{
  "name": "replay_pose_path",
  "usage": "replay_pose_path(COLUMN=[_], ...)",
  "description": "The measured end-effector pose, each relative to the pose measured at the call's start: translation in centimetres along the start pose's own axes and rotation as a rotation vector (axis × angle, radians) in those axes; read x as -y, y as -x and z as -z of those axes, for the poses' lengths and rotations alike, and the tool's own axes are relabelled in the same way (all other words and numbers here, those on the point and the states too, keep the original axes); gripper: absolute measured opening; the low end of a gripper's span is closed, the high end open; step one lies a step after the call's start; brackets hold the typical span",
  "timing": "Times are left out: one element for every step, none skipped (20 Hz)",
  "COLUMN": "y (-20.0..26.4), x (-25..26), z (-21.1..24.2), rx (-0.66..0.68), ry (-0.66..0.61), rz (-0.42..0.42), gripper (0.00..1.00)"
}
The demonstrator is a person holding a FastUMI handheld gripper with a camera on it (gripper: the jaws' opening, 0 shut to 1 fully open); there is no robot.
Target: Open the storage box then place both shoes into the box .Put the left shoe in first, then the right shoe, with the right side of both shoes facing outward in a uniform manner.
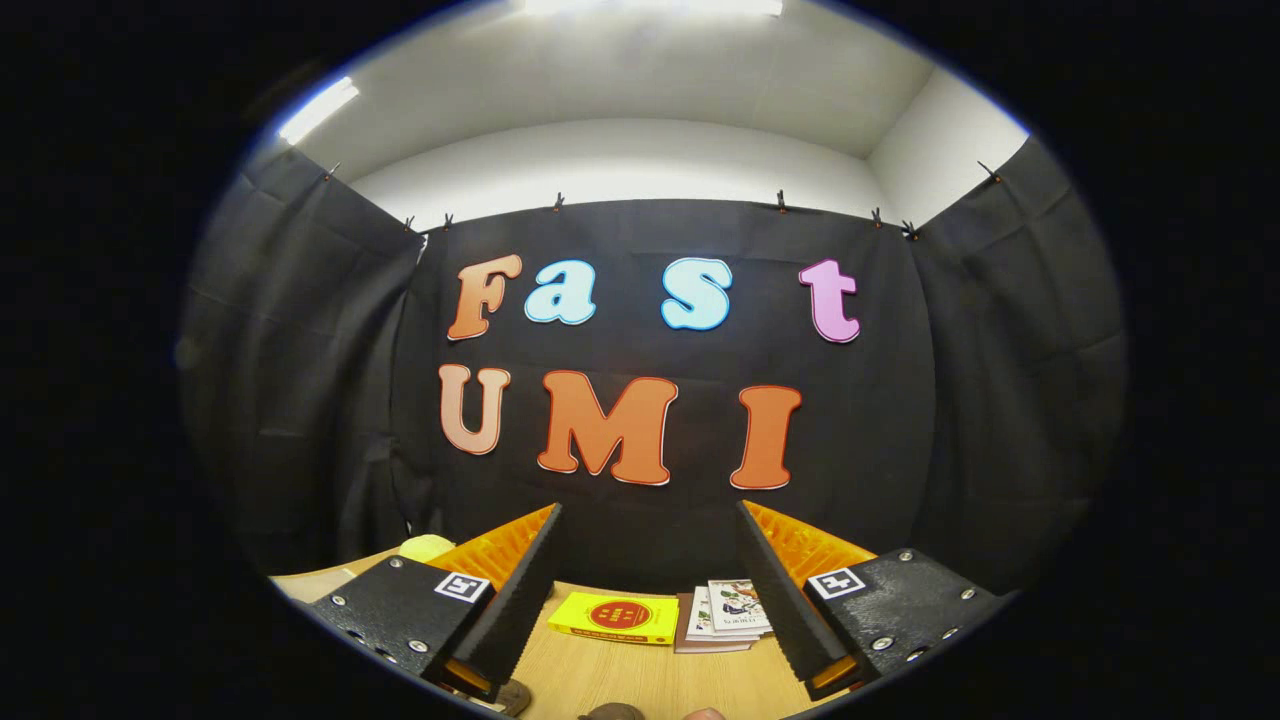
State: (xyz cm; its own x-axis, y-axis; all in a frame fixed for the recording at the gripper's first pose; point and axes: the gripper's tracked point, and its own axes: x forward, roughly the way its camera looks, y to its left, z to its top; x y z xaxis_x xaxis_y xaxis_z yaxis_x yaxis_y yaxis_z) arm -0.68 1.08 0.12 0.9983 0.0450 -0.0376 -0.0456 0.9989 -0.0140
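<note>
pale yellow thing (427, 547) at table's (640, 680) left far edge, part hidden | gripper (648, 600) spread wide, holding nothing, raised level, likely to survey | yellow book (616, 616) and booklets (725, 615) stacked by far edge, beyond fingers | brown shapes (612, 711) at near edge, perhaps shoes; box unlocated

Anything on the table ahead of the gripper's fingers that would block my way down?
The gripper is open and empty. Nothing stands between its fingers. Beyond them a yellow book and a stack of booklets lie flat on the wooden table. Brown shapes beneath the fingers are too cut off to identify.
</note>
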Motion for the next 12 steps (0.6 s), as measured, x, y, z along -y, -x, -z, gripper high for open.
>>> replay_pose_path(y=[0.1, 0.2, 0.7, 0.8, 0.9, 0.9, 0.9, 1.2, 1.4, 1.8, 2.1, 2.5], x=[0.0, -0.4, -0.9, -1.1, -1.3, -1.6, -2.1, -2.9, -3.8, -4.8, -6.0, -7.2], z=[-0.1, -0.1, 0.0, -0.1, 0.2, 0.7, 1.5, 2.3, 3.0, 3.8, 4.7, 6.0], rx=[0.003, 0.0, 0.0, 0.004, 0.002, -0.007, -0.031, -0.055, -0.08, -0.105, -0.139, -0.18], ry=[-0.004, -0.015, -0.031, -0.04, -0.042, -0.039, -0.035, -0.037, -0.045, -0.061, -0.079, -0.096], rz=[-0.002, -0.009, -0.021, -0.027, -0.031, -0.039, -0.049, -0.067, -0.088, -0.117, -0.148, -0.183], gripper=[1.0, 1.0, 1.0, 1.0, 1.0, 1.0, 1.0, 1.0, 1.0, 1.0, 1.0, 1.0])
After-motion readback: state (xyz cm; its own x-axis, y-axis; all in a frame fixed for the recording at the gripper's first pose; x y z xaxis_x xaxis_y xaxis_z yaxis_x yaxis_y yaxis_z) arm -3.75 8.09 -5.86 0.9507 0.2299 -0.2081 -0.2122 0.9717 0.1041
